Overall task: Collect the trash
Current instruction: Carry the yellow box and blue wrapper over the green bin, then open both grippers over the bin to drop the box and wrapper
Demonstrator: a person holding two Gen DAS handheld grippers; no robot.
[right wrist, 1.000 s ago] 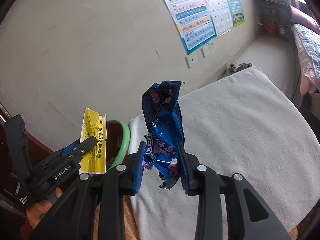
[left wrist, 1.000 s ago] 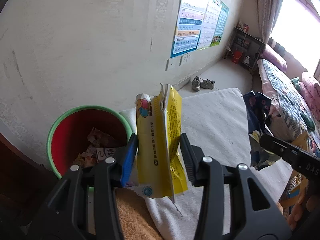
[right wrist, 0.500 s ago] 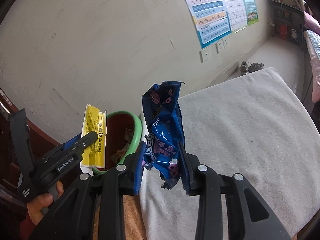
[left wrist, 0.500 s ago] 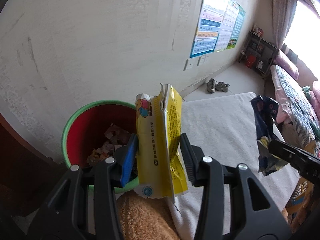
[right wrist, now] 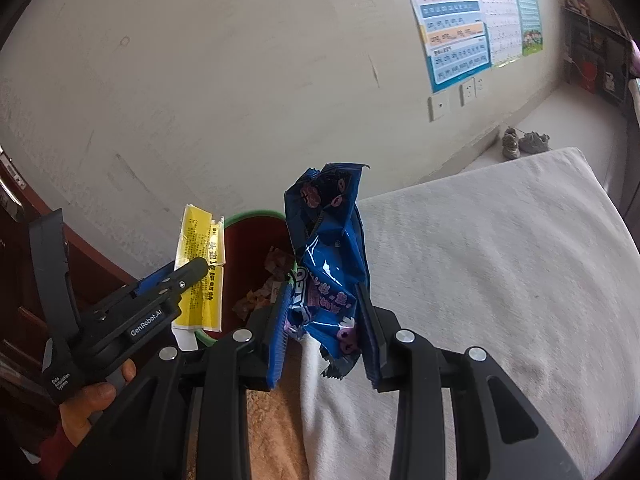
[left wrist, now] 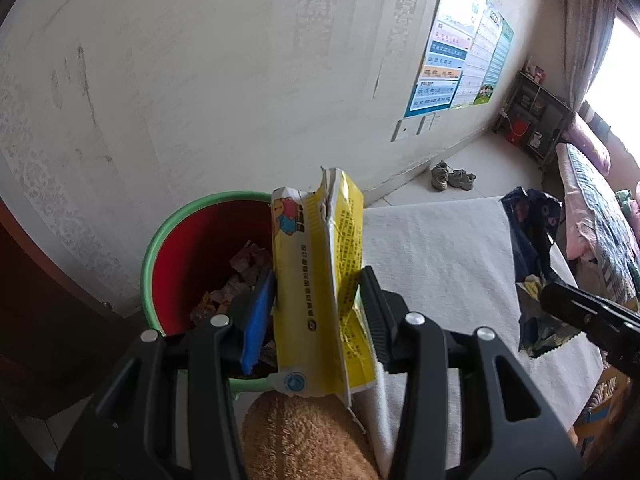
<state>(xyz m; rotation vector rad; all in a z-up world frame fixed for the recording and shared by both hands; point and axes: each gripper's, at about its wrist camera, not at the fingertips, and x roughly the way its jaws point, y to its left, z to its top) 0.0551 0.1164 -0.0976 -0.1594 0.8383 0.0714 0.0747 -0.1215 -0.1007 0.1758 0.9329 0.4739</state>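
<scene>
My left gripper (left wrist: 316,304) is shut on a torn yellow packet (left wrist: 320,280) and holds it upright over the near rim of a red bin with a green rim (left wrist: 192,248). The bin holds several scraps. My right gripper (right wrist: 326,312) is shut on a crumpled blue snack wrapper (right wrist: 328,248) above the edge of the white cloth-covered surface (right wrist: 500,260), just right of the bin (right wrist: 252,240). The left gripper and its yellow packet (right wrist: 200,272) also show in the right wrist view. The blue wrapper (left wrist: 532,248) shows at the right of the left wrist view.
A brown fuzzy towel (left wrist: 304,436) lies below both grippers. A dark wooden cabinet (left wrist: 44,320) stands left of the bin. A pale wall (left wrist: 240,80) with posters (left wrist: 452,72) is behind. Shoes (left wrist: 452,176) lie on the floor and a bed (left wrist: 600,208) is at the right.
Both grippers have swung left toward the bin with their wrappers. The bin now sits nearer the middle of both views, with the yellow packet over its near rim.
</scene>
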